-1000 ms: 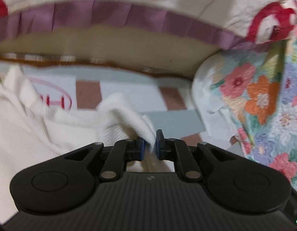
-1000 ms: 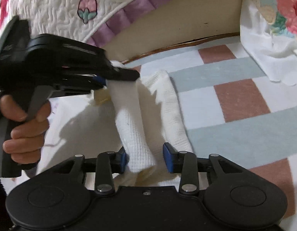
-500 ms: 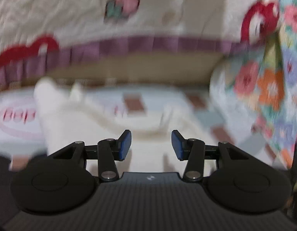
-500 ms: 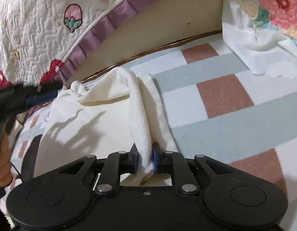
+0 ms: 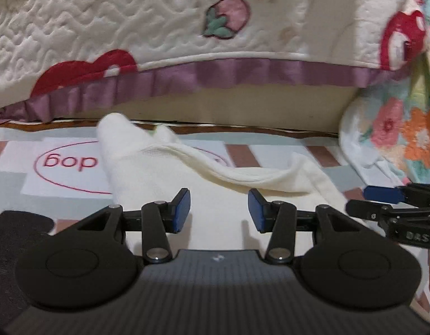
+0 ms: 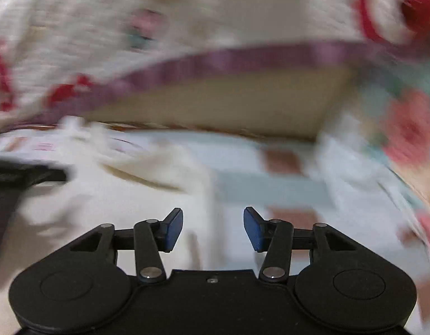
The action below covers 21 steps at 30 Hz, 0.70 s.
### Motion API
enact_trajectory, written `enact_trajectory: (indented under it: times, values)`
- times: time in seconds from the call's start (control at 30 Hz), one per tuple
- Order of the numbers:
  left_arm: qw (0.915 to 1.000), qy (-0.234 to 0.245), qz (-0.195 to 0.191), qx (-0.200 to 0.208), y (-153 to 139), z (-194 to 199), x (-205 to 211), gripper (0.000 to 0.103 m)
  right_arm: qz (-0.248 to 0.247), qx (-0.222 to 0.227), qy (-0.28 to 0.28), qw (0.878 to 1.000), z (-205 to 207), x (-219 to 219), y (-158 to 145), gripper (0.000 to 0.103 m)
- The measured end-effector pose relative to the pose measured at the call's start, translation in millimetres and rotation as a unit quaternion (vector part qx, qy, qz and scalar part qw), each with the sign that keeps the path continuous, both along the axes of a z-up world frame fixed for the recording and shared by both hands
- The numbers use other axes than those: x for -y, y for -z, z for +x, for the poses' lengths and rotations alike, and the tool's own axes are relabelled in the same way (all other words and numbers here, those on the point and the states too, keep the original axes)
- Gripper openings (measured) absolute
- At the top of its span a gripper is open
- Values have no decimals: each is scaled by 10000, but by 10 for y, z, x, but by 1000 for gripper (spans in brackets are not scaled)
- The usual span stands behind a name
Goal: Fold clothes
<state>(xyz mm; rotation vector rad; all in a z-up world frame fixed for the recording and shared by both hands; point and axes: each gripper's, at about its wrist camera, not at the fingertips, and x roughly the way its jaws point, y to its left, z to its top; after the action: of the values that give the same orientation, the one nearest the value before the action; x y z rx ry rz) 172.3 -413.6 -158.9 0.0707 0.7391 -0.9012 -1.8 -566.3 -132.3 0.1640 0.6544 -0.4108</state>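
Both tongs have released the cream garment (image 5: 164, 173). Left tongs (image 5: 219, 213) stand spread, empty; right tongs (image 6: 213, 229) are opening, empty, at 3 o'clock.

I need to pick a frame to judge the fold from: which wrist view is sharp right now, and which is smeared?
Left wrist view: mostly sharp; the cream garment, the mat's lettering and the quilt read clearly, with fisheye bending at the edges. Right wrist view: heavy motion blur over garment and quilt; only the right gripper itself is crisp, its jaws opening with nothing between them.
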Motion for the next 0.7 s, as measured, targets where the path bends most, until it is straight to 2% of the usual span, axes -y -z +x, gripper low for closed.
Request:
enact_trajectory:
  times: [0.07, 0.17, 0.27, 0.33, 0.37, 0.43, 0.5, 0.6, 0.63, 0.7]
  values:
    - [9995, 65, 225, -207, 30, 122, 44, 42, 298, 59, -573, 9979, 213, 24, 1, 53]
    - [9987, -13, 418, -276, 123, 267, 58, 42, 612, -301, -1040, 9922, 600, 79, 98, 53]
    - [9987, -281, 357, -213, 160, 386, -12, 44, 374, -608, -610, 9956, 852, 238, 239, 53]
    - [9976, -582, 352, -111, 135, 399, -64, 45, 252, -742, -245, 9966, 970, 361, 322, 45]
    - [9966, -703, 426, -19, 121, 386, -91, 46, 342, -683, -52, 9971, 972, 434, 339, 38]
    - [9962, -702, 523, -17, 105, 359, -159, 46, 634, -537, 209, 9963, 958, 539, 335, 34]
    - [9962, -597, 546, -327, 104, 339, -254, 47, 810, -451, 348, 9951, 936, 577, 301, 34]
    - [9947, -348, 599, -762, 84, 177, -416, 48, 1009, -275, 715, 9919, 726, 563, 192, 41]
    - [9937, -255, 618, -896, 75, 111, -471, 50, 1173, -147, 861, 9892, 607, 554, 142, 42]
    - [9918, -43, 694, -1070, 30, -69, -568, 52, 1822, 282, 1080, 9769, 279, 505, 58, 45]
